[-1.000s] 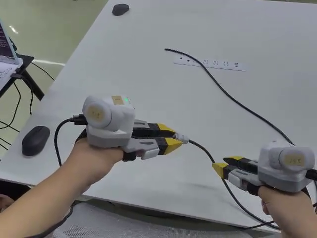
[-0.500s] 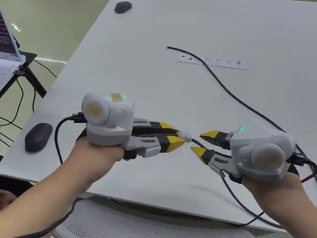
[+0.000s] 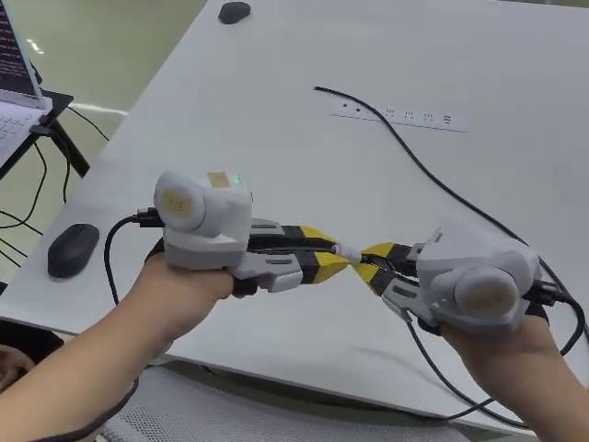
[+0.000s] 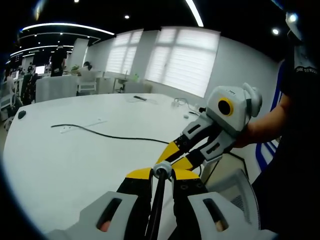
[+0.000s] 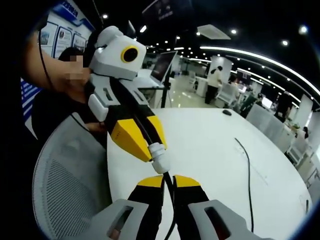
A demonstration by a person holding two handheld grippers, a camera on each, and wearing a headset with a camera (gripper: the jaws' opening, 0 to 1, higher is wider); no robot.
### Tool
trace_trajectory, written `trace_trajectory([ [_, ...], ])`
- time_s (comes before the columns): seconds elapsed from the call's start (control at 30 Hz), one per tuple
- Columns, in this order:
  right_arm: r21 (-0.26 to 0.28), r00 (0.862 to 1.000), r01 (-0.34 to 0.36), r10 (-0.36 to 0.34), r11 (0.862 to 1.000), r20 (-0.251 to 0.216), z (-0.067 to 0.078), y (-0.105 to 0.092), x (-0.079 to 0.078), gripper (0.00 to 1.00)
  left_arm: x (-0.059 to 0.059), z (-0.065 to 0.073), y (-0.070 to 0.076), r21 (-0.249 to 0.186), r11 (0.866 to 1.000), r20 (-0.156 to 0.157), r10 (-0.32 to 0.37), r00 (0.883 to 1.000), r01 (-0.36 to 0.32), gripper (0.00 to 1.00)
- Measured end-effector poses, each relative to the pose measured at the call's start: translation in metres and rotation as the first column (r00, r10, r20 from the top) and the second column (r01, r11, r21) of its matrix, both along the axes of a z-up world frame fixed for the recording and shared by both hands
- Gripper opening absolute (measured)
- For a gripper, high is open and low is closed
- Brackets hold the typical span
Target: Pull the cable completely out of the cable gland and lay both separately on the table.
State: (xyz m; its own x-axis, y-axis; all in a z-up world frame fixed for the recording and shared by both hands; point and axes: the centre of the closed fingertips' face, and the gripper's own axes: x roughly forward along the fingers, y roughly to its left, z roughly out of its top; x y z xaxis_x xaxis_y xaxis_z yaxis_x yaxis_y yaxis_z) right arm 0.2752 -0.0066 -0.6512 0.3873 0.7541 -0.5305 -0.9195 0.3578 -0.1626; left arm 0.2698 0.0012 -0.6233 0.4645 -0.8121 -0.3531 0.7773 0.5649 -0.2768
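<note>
A: Left hand (image 3: 179, 290) grips its device from beneath, forearm entering lower left; left tongs (image 3: 339, 257) point right, roughly level. Right hand (image 3: 511, 359) comes in at lower right; right tongs (image 3: 365, 261) point left, tilted slightly up. Tips nearly meet, held in the air over the near edge of the white worktop (image 3: 276, 138).

B: State of the tongs?

A: Left tongs clamped on the white plastic cable gland (image 3: 348, 251), which juts past their yellow tips. Right tongs closed on the thin black cable (image 3: 442, 187) just beside the gland; grip looks firm in the right gripper view, though the pads are hard to read.

B: Anything obscured?

A: Cable hidden beneath the right device, then visible again past the worktop edge. Right hand cut by the frame bottom. Open laptop (image 3: 14, 64) cut at the left edge.

B: Counts?

A: One gland. One cable; the left gripper view shows it running back between the left tongs behind the gland. Two tongs. One white power strip (image 3: 396, 117). One black computer mouse (image 3: 72, 249) near left, a second black mouse (image 3: 234, 11) at the far edge.
</note>
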Motion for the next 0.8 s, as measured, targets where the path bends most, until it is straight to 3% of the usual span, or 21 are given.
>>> trace_trajectory([
  [0.27,0.006,1.000,0.025,-0.025,1.000,-0.013,-0.001,-0.003,0.002,0.00,0.001,0.001,-0.001,-0.009,1.000,0.009,0.006,1.000,-0.006,0.14],
  [0.43,0.005,0.998,0.058,-0.058,0.998,-0.036,-0.006,-0.011,0.007,0.00,0.003,0.007,0.001,-0.041,0.999,0.005,0.018,1.000,-0.017,0.14],
  [0.6,0.005,0.991,0.108,-0.108,0.994,-0.077,-0.013,-0.021,0.013,0.00,0.005,0.014,0.006,-0.066,0.997,0.012,0.038,0.999,-0.037,0.14],
  [0.8,0.006,0.970,0.189,-0.186,0.982,-0.155,-0.027,-0.041,0.020,0.00,0.009,0.019,0.011,-0.084,0.995,0.016,0.053,0.998,-0.052,0.14],
])
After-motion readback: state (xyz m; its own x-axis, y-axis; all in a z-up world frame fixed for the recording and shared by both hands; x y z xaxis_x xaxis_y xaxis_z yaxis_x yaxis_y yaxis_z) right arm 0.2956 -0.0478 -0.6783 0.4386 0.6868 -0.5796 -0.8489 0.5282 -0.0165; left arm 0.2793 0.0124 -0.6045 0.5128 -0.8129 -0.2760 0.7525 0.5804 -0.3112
